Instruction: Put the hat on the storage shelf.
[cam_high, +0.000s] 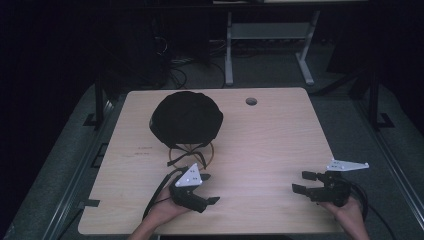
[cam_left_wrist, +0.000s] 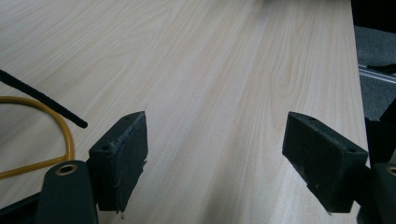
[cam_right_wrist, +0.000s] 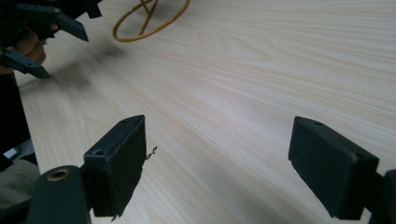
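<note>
High view: set above the near edge of the table (cam_high: 280, 130), faced forward and down; the whole tabletop and the floor behind are taken in from afar.
Left gripper view: carried low and close over the wood, aimed along the table's grain toward its far edge.
Right gripper view: held just above the wood, aimed across toward the left gripper (cam_right_wrist: 32, 37).
Shared: the yellow ring (cam_high: 190, 152) (cam_left_wrist: 51, 135) (cam_right_wrist: 149, 21) is caught by all three.

Light wood table (cam_high: 280, 145); black hat (cam_high: 186, 118) and yellow wire ring (cam_high: 191, 153) on it.
</note>
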